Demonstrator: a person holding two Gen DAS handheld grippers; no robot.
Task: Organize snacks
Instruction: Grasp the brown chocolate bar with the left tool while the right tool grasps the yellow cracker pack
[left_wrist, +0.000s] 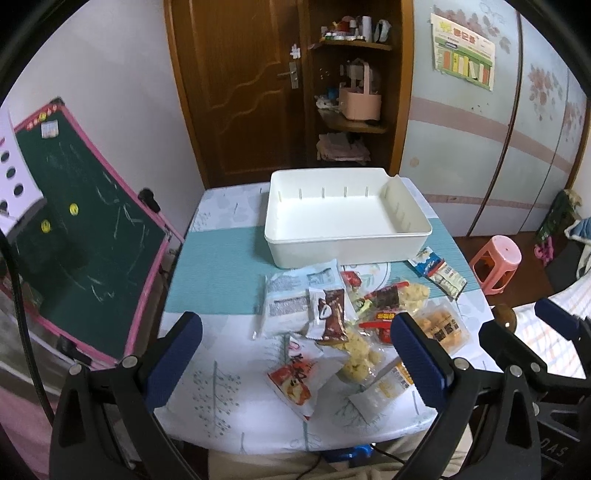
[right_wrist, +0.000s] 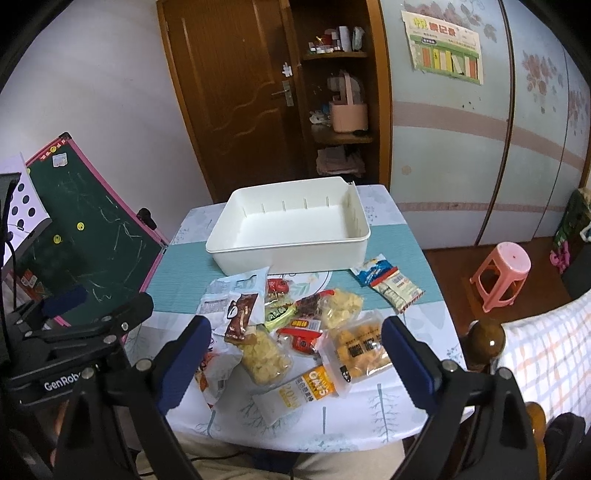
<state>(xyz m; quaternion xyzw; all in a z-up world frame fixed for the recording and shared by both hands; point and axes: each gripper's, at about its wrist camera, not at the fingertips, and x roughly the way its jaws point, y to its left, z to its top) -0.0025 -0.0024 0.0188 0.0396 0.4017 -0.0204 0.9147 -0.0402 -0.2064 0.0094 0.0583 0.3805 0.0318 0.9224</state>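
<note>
While the snack packets lie in a loose heap on the near half of the table, we hold both grippers above its near edge with nothing between their fingers. At the left of the heap we see a brown chocolate wrapper lying over a pale blue-white packet. A clear bag of yellow puffs sits in the middle, and an orange-cube bag lies to its right, with a yellow oats packet just in front of it. A red-and-white packet is nearest us on the left. Apart from the heap, a blue packet lies near the right front corner of the white bin, which stands behind the snacks with only its bare floor showing. Our left gripper hangs wide open over the near left of the pile, and our right gripper hangs equally spread over the near right. Beside the table, a green chalkboard leans at the left and a pink stool stands on the floor at the right.
</note>
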